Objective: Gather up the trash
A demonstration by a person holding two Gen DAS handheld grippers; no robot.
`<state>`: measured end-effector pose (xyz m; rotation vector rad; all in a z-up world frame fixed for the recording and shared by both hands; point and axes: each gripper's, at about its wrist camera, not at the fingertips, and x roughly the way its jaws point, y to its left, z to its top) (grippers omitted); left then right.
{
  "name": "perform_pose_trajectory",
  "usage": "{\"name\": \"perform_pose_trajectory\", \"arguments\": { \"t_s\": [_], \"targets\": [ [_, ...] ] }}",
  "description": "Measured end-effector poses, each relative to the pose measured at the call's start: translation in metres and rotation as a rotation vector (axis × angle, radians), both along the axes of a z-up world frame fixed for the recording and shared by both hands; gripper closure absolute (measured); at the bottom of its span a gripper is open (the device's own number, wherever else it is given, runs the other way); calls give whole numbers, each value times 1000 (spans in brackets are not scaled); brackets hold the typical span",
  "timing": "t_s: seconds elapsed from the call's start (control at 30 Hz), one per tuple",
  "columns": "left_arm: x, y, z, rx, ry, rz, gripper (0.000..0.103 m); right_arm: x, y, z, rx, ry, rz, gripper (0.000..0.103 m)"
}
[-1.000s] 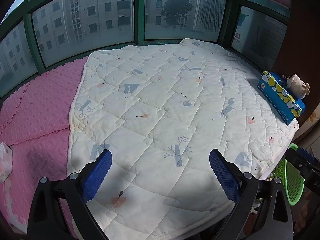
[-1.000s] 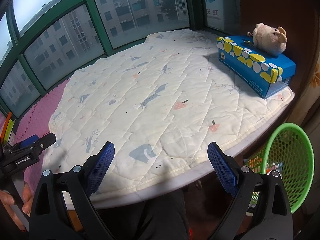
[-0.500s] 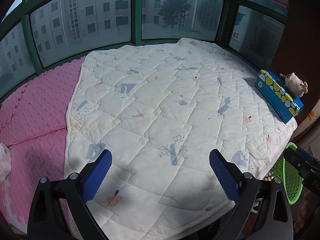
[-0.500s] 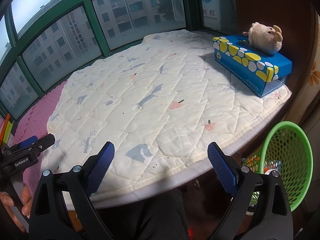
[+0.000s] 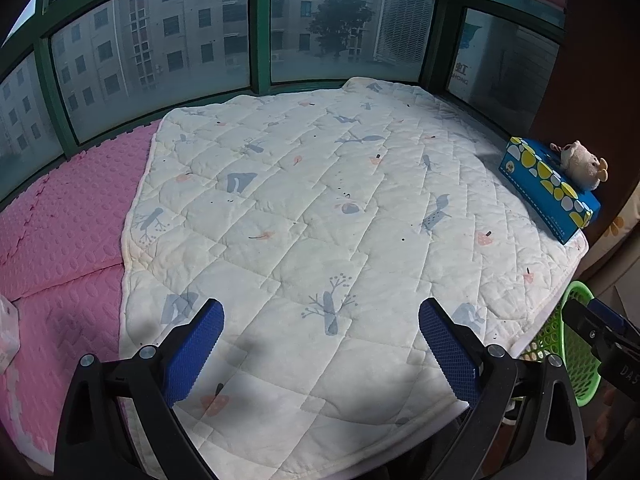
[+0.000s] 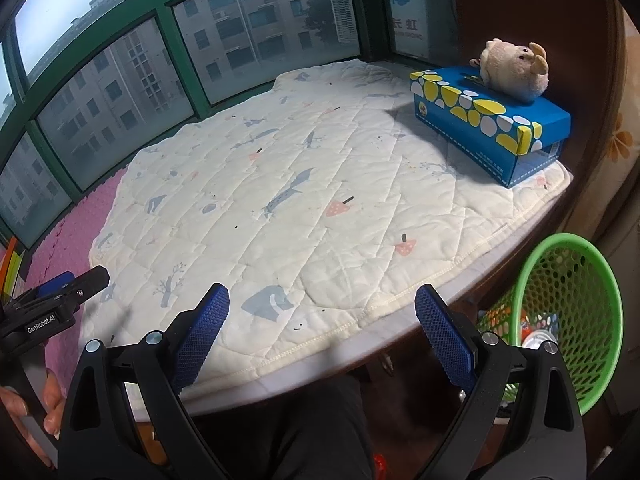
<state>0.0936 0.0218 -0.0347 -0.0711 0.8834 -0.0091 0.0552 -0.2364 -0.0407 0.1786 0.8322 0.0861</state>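
Note:
A green mesh basket [image 6: 576, 320] stands on the floor at the right, below the ledge, with a can and other trash inside; it also shows in the left wrist view [image 5: 576, 344]. My left gripper [image 5: 320, 332] is open and empty above the near part of the white quilt [image 5: 320, 200]. My right gripper [image 6: 320, 324] is open and empty over the quilt's front edge [image 6: 320, 336], left of the basket. I see no loose trash on the quilt.
A blue tissue box [image 6: 492, 124] with a plush toy [image 6: 516, 68] on it sits at the quilt's right end. A pink foam mat [image 5: 60, 220] lies to the left. Green-framed windows [image 5: 260, 28] close the back. A whitish packet [image 5: 8, 336] lies at the far left.
Both grippers have drawn back a little from the ledge, so the quilt and tissue box look slightly farther. Both stay open and empty.

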Motion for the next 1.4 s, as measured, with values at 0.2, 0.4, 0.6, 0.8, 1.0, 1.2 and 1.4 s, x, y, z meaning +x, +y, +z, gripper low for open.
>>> {"name": "perform_pose_trajectory", "arguments": {
  "t_s": [0.2,0.4,0.6,0.8,1.0,1.2,1.4],
  "targets": [
    [1,-5,-1,-3,1,-14,8,-3,-4,0,-5,-1,-17,10],
    [2,-10,-1,-4,1,-21,8,-4,-9,1,-8,-1,-38,10],
    [2,-13,0,-4,-2,-30,8,-6,-14,0,-5,2,-54,10],
    [2,-16,-1,-1,-1,-36,8,-7,-17,0,-6,6,-66,10],
    [3,-20,-3,1,3,-41,8,-8,-18,-1,-5,8,-70,10],
    [3,-24,-3,7,4,-46,8,-8,-19,-2,-2,10,-75,10],
    [3,-25,-3,8,4,-47,8,-8,-20,-2,-2,9,-76,10]
  ]
}}
